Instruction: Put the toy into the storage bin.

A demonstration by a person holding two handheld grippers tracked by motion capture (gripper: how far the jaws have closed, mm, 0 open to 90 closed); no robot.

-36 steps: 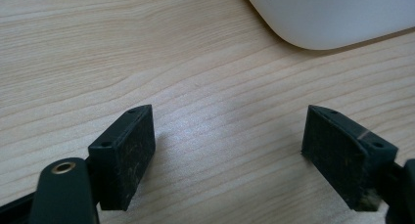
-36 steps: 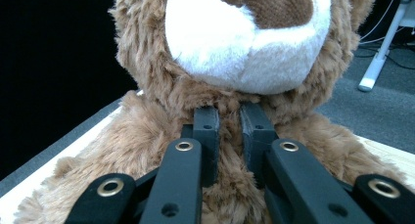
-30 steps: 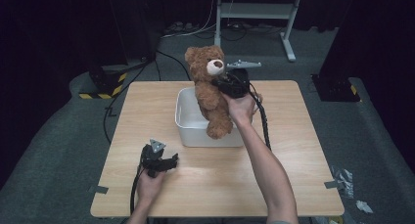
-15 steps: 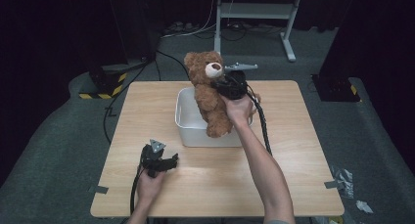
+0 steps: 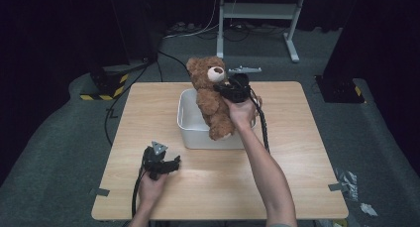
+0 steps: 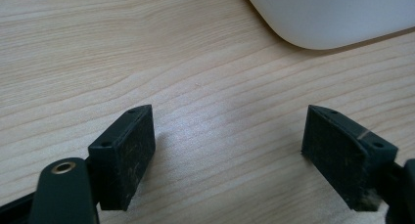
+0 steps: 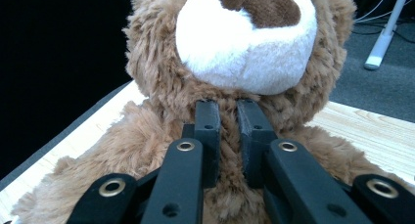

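Observation:
A brown teddy bear point(image 5: 210, 98) with a white muzzle hangs upright over the white tub point(image 5: 190, 130), its feet near the tub's front rim. My right gripper point(image 5: 224, 87) is shut on the fur at the bear's neck; in the right gripper view the jaws pinch a fold of fur just under the muzzle of the bear point(image 7: 235, 53). Down at the front left of the table my left gripper point(image 5: 171, 163) rests low, held by a hand. Its jaws stand wide open over bare wood, and a corner of the white tub point(image 6: 333, 13) lies ahead of them.
The wooden table point(image 5: 297, 152) has bare surface to the right of the tub and along its front. Cables trail from both grippers. A metal stand point(image 5: 257, 19) and floor cables lie behind the table; tape scraps sit on the floor at right.
The bear has risen slightly and drifted a little left in my right gripper. The left gripper has stayed where it was.

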